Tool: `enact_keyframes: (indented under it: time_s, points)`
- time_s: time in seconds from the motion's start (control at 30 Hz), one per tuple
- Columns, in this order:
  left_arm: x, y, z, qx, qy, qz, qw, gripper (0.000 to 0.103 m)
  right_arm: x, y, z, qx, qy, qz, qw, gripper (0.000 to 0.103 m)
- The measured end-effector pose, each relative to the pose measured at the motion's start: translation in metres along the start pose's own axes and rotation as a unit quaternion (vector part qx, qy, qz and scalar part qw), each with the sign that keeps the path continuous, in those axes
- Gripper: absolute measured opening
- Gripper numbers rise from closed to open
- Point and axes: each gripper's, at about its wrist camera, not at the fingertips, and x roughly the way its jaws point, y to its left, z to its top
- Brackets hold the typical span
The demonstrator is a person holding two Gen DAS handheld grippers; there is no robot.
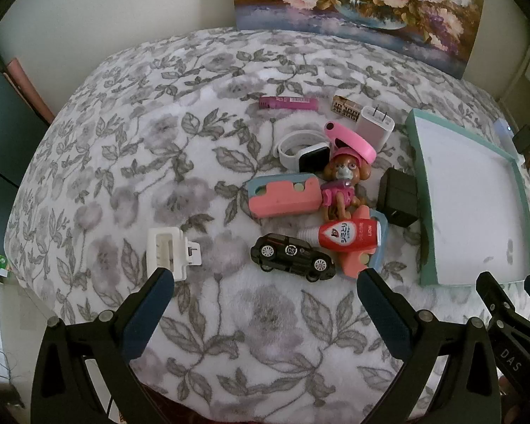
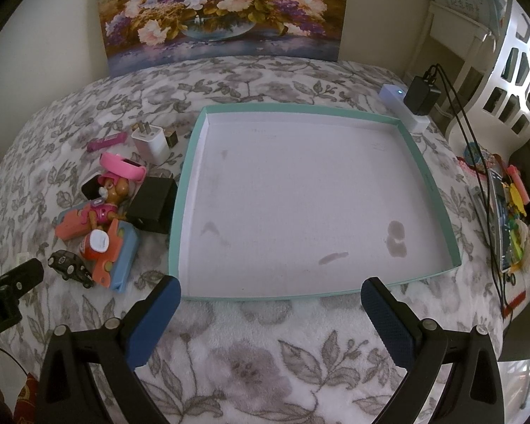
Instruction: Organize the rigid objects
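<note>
Toy pile (image 1: 314, 205) left of tray (image 2: 438, 190)

Toy clutter mid-frame, teal tray (image 2: 441, 190) empty
Black toy car (image 1: 292, 257), dog figure (image 1: 342, 185), white clip (image 1: 168, 252), chargers and watches lie scattered left of the shallow tray.

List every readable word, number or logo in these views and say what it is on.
"CS" on the door of the black toy car.
"DAS" on the right gripper body.
Japanese print on the red bottle: not legible.
White print on the purple bar: too blurred.
</note>
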Motion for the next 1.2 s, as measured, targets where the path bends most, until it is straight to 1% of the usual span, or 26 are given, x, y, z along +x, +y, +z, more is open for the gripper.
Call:
enact_keyframes:
  time_s: [0.9,1.2]
  points:
    - [0.0009,-0.0009,0.0006,0.001,0.003,0.002,1.0000,0.103,0.0002,-0.0007,0.0002,0.001,-0.001,-0.001,1.000,0.103]
    - [0.0009,-0.0011,0.0007,0.001,0.004,0.002,1.0000,0.103,0.0004,0.0006,-0.0009,-0.001,-0.001,0.004,1.000,0.103]
